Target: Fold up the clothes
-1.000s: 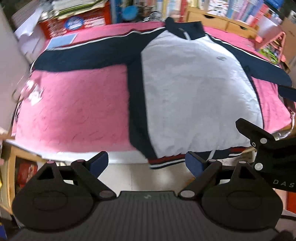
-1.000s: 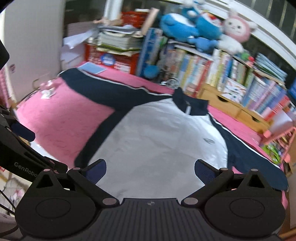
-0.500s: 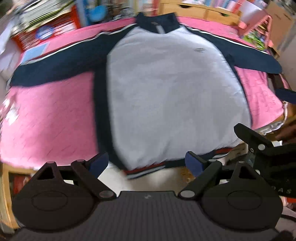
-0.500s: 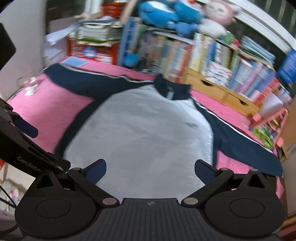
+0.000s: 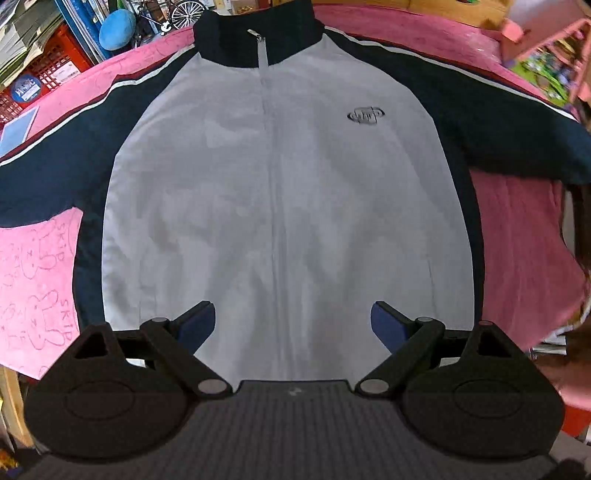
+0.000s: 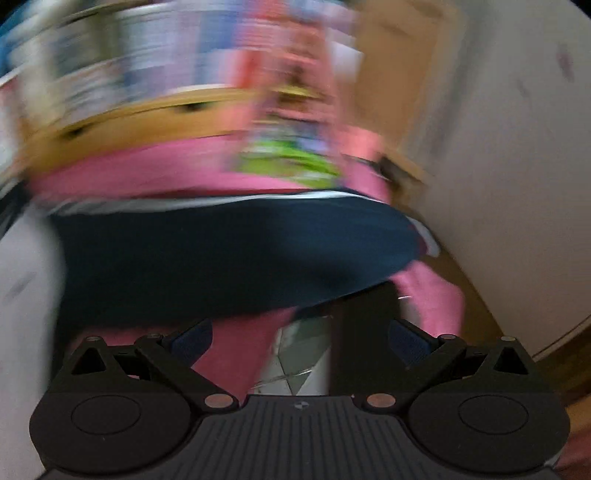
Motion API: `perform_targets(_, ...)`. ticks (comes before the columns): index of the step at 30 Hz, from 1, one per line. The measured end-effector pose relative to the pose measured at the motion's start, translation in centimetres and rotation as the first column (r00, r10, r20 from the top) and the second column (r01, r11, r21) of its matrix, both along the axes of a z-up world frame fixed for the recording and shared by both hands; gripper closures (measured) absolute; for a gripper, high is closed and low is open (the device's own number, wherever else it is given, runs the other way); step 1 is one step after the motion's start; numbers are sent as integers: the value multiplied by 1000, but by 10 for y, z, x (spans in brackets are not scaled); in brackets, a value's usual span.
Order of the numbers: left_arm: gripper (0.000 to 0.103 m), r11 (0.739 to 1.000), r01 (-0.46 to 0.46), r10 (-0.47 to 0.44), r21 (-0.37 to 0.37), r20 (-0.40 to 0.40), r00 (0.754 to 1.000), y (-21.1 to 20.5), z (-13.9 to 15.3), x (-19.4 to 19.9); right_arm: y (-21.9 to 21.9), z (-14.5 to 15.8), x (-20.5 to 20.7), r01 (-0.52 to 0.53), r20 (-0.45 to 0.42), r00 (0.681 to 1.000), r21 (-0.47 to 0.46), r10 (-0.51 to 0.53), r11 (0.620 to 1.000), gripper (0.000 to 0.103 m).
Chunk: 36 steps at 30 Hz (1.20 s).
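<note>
A zipped jacket (image 5: 273, 192) with a pale grey front, navy collar and navy sleeves lies flat, face up, on the pink bedspread (image 5: 37, 280). Both sleeves spread out sideways. My left gripper (image 5: 291, 321) hovers open over the lower front of the jacket, with nothing between its fingers. The right wrist view is heavily blurred. In it my right gripper (image 6: 299, 341) is open and empty, just short of the jacket's navy right sleeve (image 6: 229, 254) near the bed's right edge.
Behind the bed stand book-filled shelves, a red crate (image 5: 40, 74), a blue plush (image 5: 116, 24) and a pink rack (image 5: 546, 40). A pale wall (image 6: 509, 155) and wooden floor (image 6: 554, 354) lie right of the bed. A blue booklet (image 5: 16, 129) rests at the far left.
My left gripper has moved in over the jacket's front, which now fills its view. The right gripper has swung fast to the right, toward the right sleeve and the bed's edge.
</note>
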<state>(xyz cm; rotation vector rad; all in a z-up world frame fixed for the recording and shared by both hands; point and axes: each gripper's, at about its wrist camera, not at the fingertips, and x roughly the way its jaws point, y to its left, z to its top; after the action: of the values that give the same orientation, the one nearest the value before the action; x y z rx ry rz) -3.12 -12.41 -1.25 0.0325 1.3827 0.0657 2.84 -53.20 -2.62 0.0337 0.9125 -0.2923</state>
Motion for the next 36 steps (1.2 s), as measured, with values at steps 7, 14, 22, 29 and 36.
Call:
perform_targets(7,6,997,-63,65,55,-50,997,0,-6,23,-117,-54,84,309,-43,951,230,-307,923,1)
perform_targets(14,6,987,-131,139,95,-81,987,9,-10,40,-127,-55,109,395,-55,909,432,-414,810,88)
perform_targets(22,6,926,-378,376,8,62,924,71,5,36,121,58,83,-348,329,902,168,280,922,92)
perform_targets(29,6,858,-509,513,-70,76,855,148,6,21,345,-6,22,-833,61,553,45,831,551,23)
perform_targets(36,6,833,-548,551,-80,18,834,197,-16,-12,399,-37,-8,-856,-41,517,-48,855,515,2)
